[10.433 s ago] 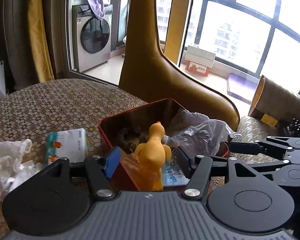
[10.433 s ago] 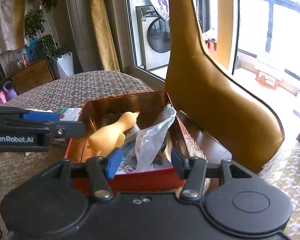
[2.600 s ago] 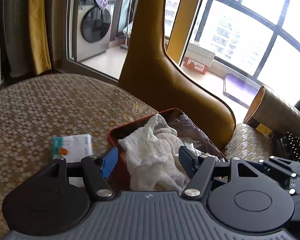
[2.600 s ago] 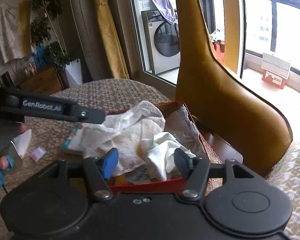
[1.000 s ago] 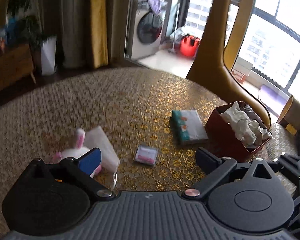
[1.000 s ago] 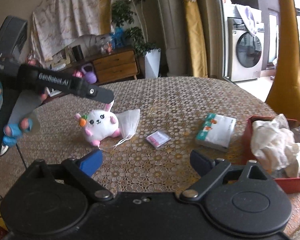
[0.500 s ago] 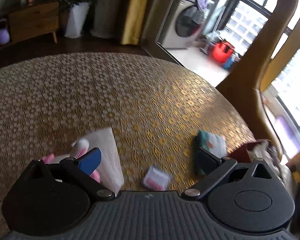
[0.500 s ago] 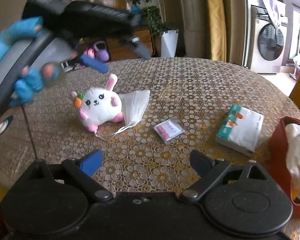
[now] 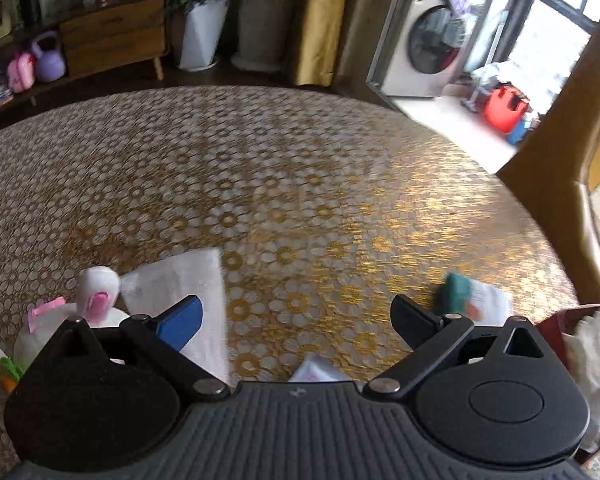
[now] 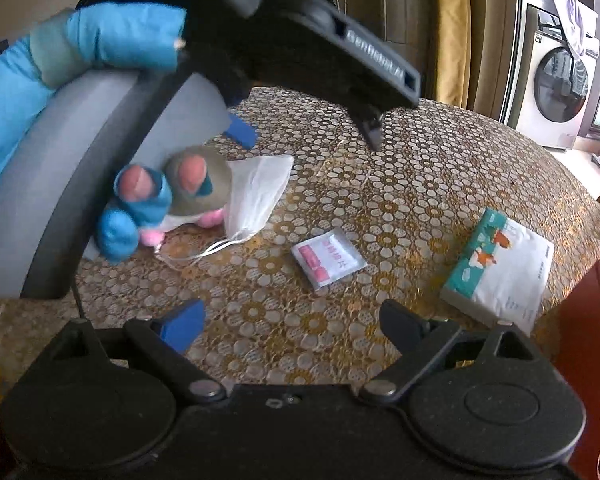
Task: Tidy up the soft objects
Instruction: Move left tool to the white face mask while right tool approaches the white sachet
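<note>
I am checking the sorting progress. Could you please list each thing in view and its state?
Left gripper: open, empty, above the table.
Right gripper: open, empty.
Plush bunny: on the table, not gripped.
Face mask: lying flat beside the bunny, touching it.
Small pink sachet: lying flat on the table.
Tissue pack: lying flat, outside the box.
Red box: open, white cloth inside.

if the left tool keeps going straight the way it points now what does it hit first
Probably the bare patterned tablecloth. The left tool is open, with the white face mask and plush bunny off by its blue finger, not squarely in line. Depth is unclear.
</note>
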Tool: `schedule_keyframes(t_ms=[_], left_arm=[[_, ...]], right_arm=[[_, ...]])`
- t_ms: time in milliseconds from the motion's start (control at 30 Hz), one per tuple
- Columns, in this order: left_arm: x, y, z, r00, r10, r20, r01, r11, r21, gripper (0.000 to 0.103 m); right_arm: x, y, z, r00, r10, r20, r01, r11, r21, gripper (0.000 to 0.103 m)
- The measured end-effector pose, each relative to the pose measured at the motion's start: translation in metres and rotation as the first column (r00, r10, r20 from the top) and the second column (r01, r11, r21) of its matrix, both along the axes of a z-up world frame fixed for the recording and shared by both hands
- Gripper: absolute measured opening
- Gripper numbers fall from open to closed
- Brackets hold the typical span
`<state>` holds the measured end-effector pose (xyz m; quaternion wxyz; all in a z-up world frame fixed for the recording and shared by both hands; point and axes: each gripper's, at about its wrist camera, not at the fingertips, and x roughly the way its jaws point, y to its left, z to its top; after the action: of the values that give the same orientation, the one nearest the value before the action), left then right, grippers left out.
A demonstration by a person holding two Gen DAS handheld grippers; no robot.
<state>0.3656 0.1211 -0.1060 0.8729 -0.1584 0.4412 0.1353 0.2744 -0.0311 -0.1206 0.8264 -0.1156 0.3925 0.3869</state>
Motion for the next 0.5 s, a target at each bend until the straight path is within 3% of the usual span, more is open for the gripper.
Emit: schedule_keyframes(t_ms=[333, 500], left_arm=[[0.022, 0.040, -0.029, 0.989, 0.122, -0.089, -0.124, 0.992, -0.015, 0.100], [0.033, 0.042, -0.038, 0.984, 0.125, -0.130, -0.119, 0.992, 0.052, 0.100]], right_arm=[[0.027, 0.036, -0.022, 0.997, 0.065, 0.040, -0.063, 0.996, -0.059, 0.091], [0.038, 0.045, -0.034, 0.997, 0.068, 0.043, -0.064, 0.995, -0.078, 0.090]])
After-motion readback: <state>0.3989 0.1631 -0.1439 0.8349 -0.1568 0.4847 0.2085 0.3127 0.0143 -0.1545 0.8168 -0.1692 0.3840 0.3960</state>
